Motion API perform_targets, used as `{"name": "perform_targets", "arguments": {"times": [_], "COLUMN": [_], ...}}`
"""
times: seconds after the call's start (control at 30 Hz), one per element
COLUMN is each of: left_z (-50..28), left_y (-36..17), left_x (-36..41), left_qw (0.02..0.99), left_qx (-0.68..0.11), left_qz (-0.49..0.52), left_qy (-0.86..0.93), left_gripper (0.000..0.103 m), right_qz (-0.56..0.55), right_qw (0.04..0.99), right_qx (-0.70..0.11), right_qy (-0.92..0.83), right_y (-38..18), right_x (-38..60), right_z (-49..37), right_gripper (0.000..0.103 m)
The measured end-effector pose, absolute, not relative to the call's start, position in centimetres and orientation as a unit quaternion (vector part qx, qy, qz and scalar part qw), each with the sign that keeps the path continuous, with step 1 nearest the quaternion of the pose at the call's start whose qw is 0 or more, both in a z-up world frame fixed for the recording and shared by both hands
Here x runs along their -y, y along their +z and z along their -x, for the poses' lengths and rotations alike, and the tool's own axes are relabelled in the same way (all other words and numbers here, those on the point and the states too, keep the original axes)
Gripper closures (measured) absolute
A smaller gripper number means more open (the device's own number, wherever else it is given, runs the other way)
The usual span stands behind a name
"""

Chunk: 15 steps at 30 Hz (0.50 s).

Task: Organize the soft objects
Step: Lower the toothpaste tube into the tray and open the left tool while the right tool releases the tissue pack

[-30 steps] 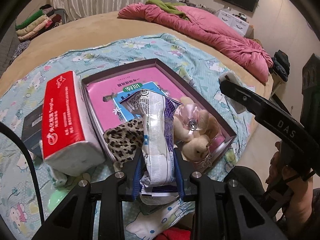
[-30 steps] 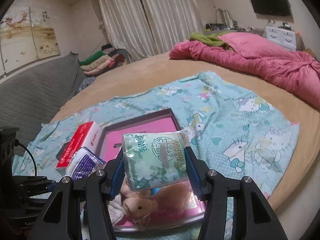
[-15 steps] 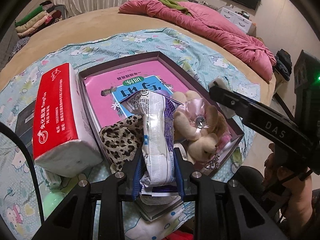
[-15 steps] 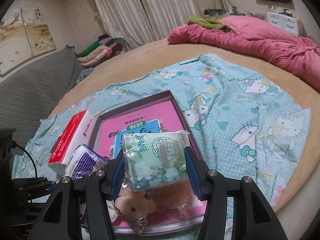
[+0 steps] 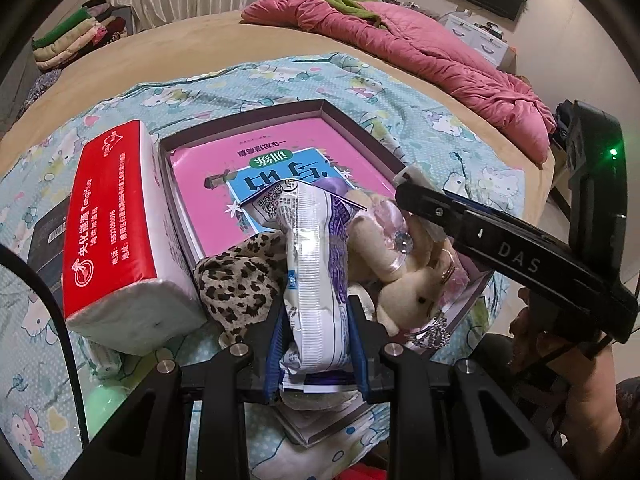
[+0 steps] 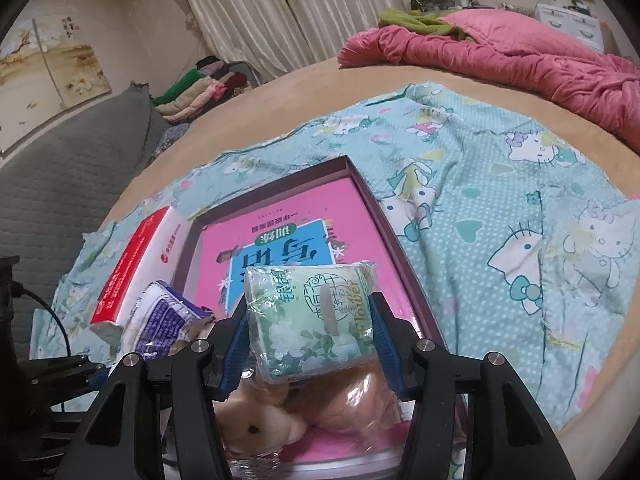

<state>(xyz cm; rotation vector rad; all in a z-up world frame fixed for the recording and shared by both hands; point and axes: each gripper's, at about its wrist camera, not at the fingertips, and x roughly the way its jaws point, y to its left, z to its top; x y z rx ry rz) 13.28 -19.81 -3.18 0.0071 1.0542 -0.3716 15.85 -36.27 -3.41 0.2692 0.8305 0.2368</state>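
**Left wrist view: both grippers loaded over the tray**

Left wrist view, left to right:
- Dark box at 9 o'clock, flat on the cartoon-print sheet, partly hidden behind the tissue pack.
- Red-and-white tissue pack at 9–10 o'clock, outside the tray, touching its left wall.
- Shallow dark-rimmed tray at centre, pink booklet lying flat inside.
- Leopard-print cloth draped over the tray's near-left rim.
- Left gripper at 6 o'clock: blue pads pinch a white-and-purple plastic packet, which stands upright between them over the tray's near edge.
- Plush toy in clear wrap, inside the tray at its near-right corner, just right of the packet.
- Right gripper's black finger crosses in from 3 o'clock above the plush toy; a hand behind it at 4 o'clock.
- Pink quilt at 12–2 o'clock, well apart from the tray.

Right wrist view, left to right:
- Tissue pack at 9 o'clock, packet just below it.
- Right gripper at 6 o'clock: pads pressed on both sides of a green floral tissue pack, held above the tray.
- Plush toy directly under it, in the tray's near end.
- Sheet fills 2–4 o'clock.
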Motion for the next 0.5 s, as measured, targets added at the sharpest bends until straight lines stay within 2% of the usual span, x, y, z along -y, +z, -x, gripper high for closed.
{"name": "perform_targets", "arguments": {"times": [0.5], "left_z": [-13.7], "left_y": [-3.7], "left_x": [19.3], "left_qw": [0.837], "left_qx": [-0.511], "left_qz": [0.026], "left_qy": [-0.192], "left_gripper": [0.073], "right_qz": [-0.144], "right_qw": [0.892], "right_qx": [-0.412], "right_qy": [0.116], "right_y": [-4.5], "right_x": [36.7], "right_z": [-16.4], "right_gripper": [0.040]}}
